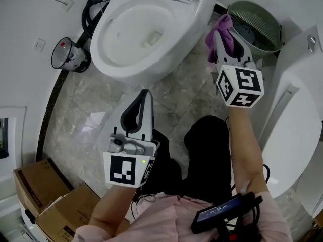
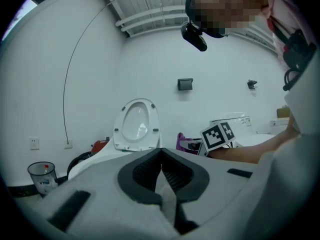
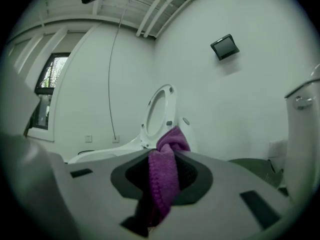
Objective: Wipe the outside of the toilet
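Nearest to me is the person, bent over in a pink top [image 1: 166, 221] and black trousers [image 1: 207, 150], with a dark flat device [image 1: 222, 213] hanging at the chest. To their left, two cardboard boxes [image 1: 45, 195] sit on the grey marble floor [image 1: 91, 115].

The left gripper [image 1: 145, 94] is held low over the floor, just short of the front of the toilet [image 1: 151, 72]. Its jaws are pressed together with nothing between them, and it touches nothing.

The right gripper [image 1: 220, 32] is reached further forward, along the right flank of the bowl. Its jaws are clamped on a purple cloth [image 1: 222, 34]. The cloth bunches out past the tips and trails back between the jaws in the right gripper view [image 3: 165, 179]. It hangs just beside the outside of the bowl, towards the back. I cannot tell whether it touches the porcelain.

The toilet is open, with its seat and lid [image 2: 136, 124] tipped up against the wall. A clear cup [image 1: 68, 54] with something red in it stands on the floor to the left of the bowl, and a black hose [image 1: 91, 9] coils behind it. Just past the cloth on the right sits a green ribbed bin [image 1: 255, 26]. Beside that is a second white toilet [image 1: 298, 110].
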Available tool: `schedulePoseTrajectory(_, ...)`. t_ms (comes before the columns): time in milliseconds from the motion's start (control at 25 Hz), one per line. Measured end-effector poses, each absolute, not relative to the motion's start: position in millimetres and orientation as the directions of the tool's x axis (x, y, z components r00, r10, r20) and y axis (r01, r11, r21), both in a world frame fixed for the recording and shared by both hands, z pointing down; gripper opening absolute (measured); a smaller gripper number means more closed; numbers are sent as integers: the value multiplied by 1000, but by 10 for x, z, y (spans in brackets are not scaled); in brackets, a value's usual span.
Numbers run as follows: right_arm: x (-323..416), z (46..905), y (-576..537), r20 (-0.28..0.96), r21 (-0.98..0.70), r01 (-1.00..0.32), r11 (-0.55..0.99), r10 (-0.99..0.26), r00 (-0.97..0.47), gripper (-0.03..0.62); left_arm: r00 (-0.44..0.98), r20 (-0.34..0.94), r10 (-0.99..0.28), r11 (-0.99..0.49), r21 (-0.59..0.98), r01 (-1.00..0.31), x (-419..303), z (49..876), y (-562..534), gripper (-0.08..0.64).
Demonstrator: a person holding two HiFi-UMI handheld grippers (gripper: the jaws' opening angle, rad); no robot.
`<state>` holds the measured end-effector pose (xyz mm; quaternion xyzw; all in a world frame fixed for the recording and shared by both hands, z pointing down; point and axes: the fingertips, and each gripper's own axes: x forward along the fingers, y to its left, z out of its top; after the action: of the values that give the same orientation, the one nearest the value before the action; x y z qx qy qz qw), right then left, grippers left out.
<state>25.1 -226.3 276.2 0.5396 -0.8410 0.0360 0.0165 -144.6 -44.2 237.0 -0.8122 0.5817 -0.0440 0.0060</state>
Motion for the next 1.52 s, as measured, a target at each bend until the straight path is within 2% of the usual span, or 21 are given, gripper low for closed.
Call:
schedulePoseTrajectory(200,282,3088,-2340,24,-66,-899,433,-900,-436,77,324,3,-946,-324,-24,-946,-1417,2808,-407,8)
schedulePoseTrajectory(320,421,3224,-2324,32,-94,-909,406,-911,-410,77,337,19,-941,-338,-30,-941,-1370,2957,-406,8)
schedulePoseTrajectory(440,481,3362,-2269,70,-93,-916,391,-915,-398,77,352,30,-936,-353,-32,-935,-1370,2966,-374,8)
schedulePoseTrajectory(680,702,3281,-2684,-4,-193,-926,325,-944,-331,77,384,7,-923,-384,-45,-922,-1311,2948,-415,8)
schedulePoseTrajectory(760,787,3346,-2795,27,-225,-922,316,-944,-330,77,400,10,-917,-400,-43,-916,-1261,2963,-391,8)
schedulePoseTrajectory(960,740,3263,-2877,78,-82,-894,441,-891,-447,80,399,-5,-917,-399,-39,-916,-1345,2961,-359,8)
schedulePoseTrajectory(1160,773,3289,-3011,40,-58,-891,451,-890,-453,81,391,-1,-920,-390,-37,-920,-1431,3001,-385,8)
schedulePoseTrajectory(1360,561,3465,-3227,92,11,-831,556,-828,-552,81,376,7,-927,-376,-36,-926,-1491,3059,-423,8)
schedulePoseTrajectory(1520,542,3587,-3490,122,47,-821,568,-819,-560,81,382,22,-924,-383,-45,-923,-1448,3098,-429,8)
